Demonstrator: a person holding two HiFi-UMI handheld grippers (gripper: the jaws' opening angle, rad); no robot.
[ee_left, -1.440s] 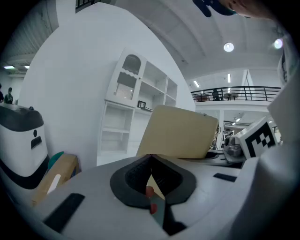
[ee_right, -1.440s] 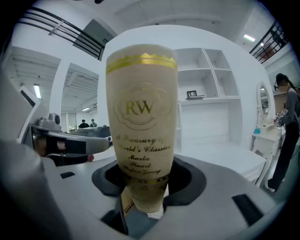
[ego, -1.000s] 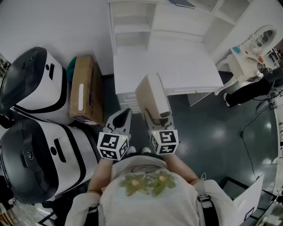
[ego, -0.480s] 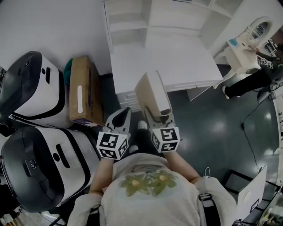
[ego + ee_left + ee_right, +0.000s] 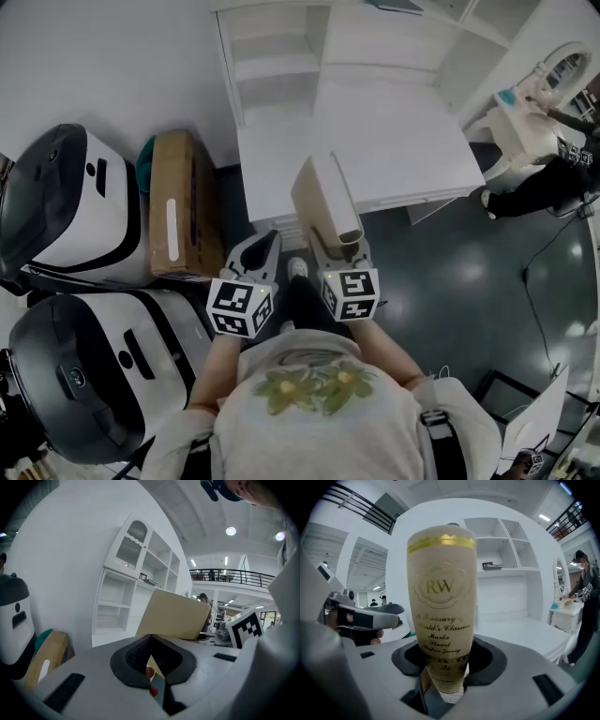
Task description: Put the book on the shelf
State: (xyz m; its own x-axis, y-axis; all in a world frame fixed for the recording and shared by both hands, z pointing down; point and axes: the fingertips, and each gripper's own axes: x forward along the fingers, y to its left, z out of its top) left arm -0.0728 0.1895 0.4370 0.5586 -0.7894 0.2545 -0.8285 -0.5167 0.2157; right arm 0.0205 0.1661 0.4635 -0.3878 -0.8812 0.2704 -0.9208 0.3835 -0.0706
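My right gripper [image 5: 335,249] is shut on a cream hardback book [image 5: 323,199], held upright over the front edge of the white desk [image 5: 394,150]. In the right gripper view the book's spine [image 5: 443,616] with gold lettering fills the middle, clamped low between the jaws. The left gripper [image 5: 261,246] hangs beside it to the left, shut with nothing in it; in the left gripper view its dark pads [image 5: 140,656] meet and the book's cover [image 5: 176,616] shows behind them. The white shelf unit [image 5: 281,56] rises at the desk's back, its compartments bare.
A cardboard box [image 5: 180,211] leans on the wall left of the desk. Two large white-and-black machines [image 5: 70,206] [image 5: 94,375] stand at the left. A white vanity table [image 5: 525,103] and a person [image 5: 553,183] are at the far right, on dark glossy floor [image 5: 469,281].
The view has drifted slightly, so desk and shelf sit a little lower and closer. Both grippers and the book keep the same pose relative to each other.
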